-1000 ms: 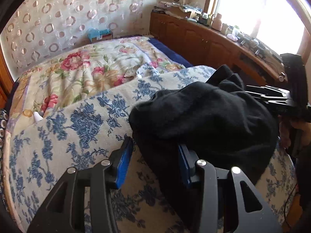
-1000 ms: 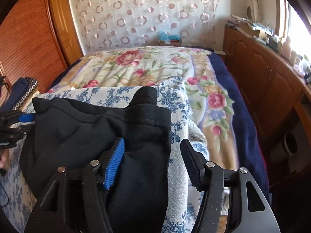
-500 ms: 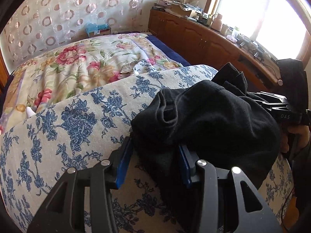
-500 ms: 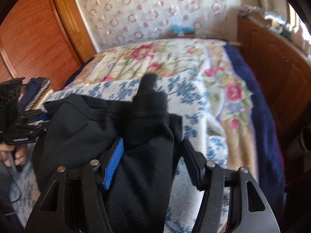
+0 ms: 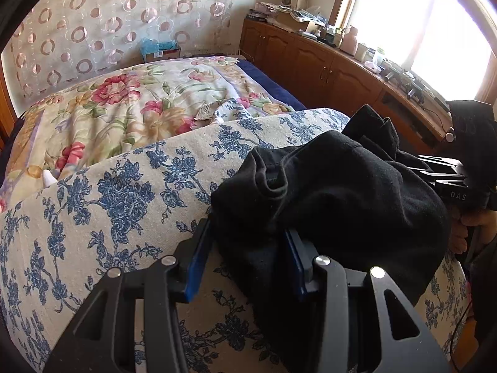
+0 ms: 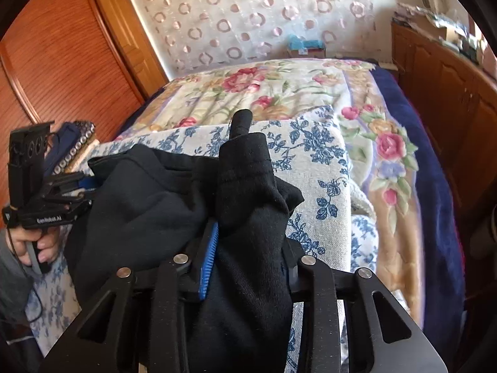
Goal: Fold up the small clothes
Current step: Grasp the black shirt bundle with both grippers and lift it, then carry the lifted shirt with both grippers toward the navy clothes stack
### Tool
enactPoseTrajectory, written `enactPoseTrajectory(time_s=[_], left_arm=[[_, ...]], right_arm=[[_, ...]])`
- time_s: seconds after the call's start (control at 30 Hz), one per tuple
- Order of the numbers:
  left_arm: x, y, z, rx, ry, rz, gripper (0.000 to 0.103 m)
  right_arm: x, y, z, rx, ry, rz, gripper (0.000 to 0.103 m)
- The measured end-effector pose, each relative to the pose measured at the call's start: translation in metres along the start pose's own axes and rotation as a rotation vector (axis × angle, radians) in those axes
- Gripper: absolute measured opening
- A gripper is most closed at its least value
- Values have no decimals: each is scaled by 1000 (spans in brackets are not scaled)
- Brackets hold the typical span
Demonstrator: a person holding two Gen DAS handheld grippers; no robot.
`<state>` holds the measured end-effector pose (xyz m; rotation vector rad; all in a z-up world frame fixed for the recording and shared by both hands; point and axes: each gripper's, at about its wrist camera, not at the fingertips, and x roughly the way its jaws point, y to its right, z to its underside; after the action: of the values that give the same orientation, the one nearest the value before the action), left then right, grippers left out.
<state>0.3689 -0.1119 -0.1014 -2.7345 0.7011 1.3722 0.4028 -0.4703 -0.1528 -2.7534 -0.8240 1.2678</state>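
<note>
A black garment (image 5: 341, 186) lies bunched on the bed's blue-flowered blanket (image 5: 108, 205). My left gripper (image 5: 247, 231) is shut on its near left end, with cloth filling the gap between the blue pads. In the right wrist view the garment (image 6: 149, 199) stretches leftward, and one narrow end sticks up. My right gripper (image 6: 250, 239) has its jaws closing on the garment's right end, and the cloth is squeezed between them. That cloth hides its right pad. Each gripper shows in the other's view: the right gripper (image 5: 447, 174) and the left gripper (image 6: 74, 183), held by a hand (image 6: 31, 245).
A pink-flowered quilt (image 5: 124, 108) covers the far bed. Wooden cabinets (image 5: 326, 71) with cluttered tops run along the right under a bright window. Wooden wardrobe doors (image 6: 62, 62) stand on the left. A tissue box (image 5: 160, 49) sits by the curtain.
The right jaws have drawn in on the garment's right end. That end has bunched up and risen. The left gripper has kept its grip and place.
</note>
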Motion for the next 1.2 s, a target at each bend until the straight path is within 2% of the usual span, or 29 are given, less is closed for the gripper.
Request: enactPoseTrajectory(time_s=[0.37,0.47,0.53,0.63,0.73,0.87,1.0,1.2], left_arm=[[1,-4,-1,7,23,9,46],[2,-3,-2,15,21,7,46],[2,0,-2,26,8,45,17],[-8,3,0,31,24,73,10],[-36,6,4,30,90,84,10],[-91,3,19,2,195,103,9],[-140,-4,32,4,281,64,9],[-206,-40,48,-34,379,-19,9]], right_arm=[[0,-1,-1,-15,2,37,28],[-2,-3,1,-20,26,45,23],[-8,-11,3,-51,59,75,21],[-21,-23,4,-76,103,80,19],[-36,-35,-1,-88,154,76,18],[-62,-57,-8,-127,225,47,18],[-81,-83,-14,-129,288,-12,17],[-76,-137,-35,-202,324,-92,17]])
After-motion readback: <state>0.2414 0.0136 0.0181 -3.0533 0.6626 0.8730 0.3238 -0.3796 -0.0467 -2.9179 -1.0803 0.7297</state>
